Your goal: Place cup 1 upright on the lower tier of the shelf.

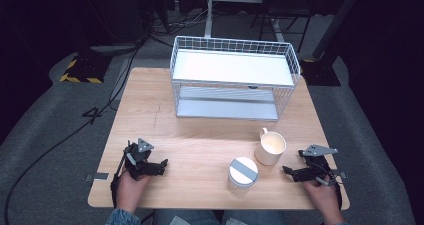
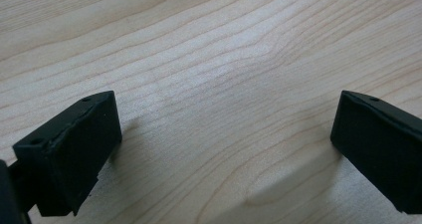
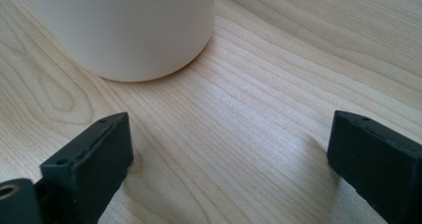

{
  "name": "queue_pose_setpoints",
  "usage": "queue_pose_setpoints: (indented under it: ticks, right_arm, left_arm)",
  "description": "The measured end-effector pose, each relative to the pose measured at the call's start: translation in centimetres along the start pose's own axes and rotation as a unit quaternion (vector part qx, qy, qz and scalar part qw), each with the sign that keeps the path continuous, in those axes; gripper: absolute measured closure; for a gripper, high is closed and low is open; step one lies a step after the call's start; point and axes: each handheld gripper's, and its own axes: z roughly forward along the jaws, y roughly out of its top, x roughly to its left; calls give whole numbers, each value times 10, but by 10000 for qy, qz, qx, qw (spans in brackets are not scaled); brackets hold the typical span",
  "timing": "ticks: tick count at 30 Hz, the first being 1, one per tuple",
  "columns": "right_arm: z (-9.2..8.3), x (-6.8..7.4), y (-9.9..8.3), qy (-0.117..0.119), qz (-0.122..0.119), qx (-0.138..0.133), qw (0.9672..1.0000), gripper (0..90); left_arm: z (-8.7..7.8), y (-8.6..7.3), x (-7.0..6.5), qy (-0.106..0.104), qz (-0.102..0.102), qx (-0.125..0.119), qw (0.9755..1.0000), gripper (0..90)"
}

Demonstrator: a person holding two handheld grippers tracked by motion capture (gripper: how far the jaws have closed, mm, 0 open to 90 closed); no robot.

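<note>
A cream mug [image 1: 270, 148] stands on the wooden table [image 1: 200, 130] at the front right, its handle turned away from me. Just left of it and nearer me sits a clear jar with a white lid crossed by a grey stripe [image 1: 243, 173]. My right gripper [image 1: 289, 172] rests on the table to the right of the mug, open; in the right gripper view [image 3: 229, 154] the mug's base [image 3: 129, 30] is close ahead and nothing lies between the jaws. At the front left my left gripper [image 1: 161, 165] lies open over bare wood [image 2: 224, 144].
A white wire basket shelf [image 1: 234, 77] with two levels stands at the back middle of the table. Cables and stands lie on the dark floor beyond the table. Bare wood stretches between the shelf and the grippers.
</note>
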Motion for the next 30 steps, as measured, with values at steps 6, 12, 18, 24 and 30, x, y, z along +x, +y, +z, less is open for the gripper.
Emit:
queue_pose_setpoints:
  ticks: [6, 12, 18, 24, 30]
  right_arm:
    - [0, 0, 0, -23, 32, 1, 10000, 45]
    - [0, 1, 0, -22, 34, 6, 10000, 45]
    - [0, 1, 0, -23, 34, 5, 10000, 45]
    - [0, 1, 0, -27, 42, 4, 10000, 45]
    - [0, 1, 0, -25, 36, 4, 10000, 45]
  left_arm:
    - [0, 0, -1, 21, -13, 1, 10000, 0]
    - [1, 1, -1, 44, -35, 2, 10000, 0]
    - [0, 3, -4, 11, -107, 32, 9999, 0]
    - [-11, 9, -15, -103, -16, -218, 9997, 0]
    - [-30, 19, -30, -282, 90, -629, 9976, 0]
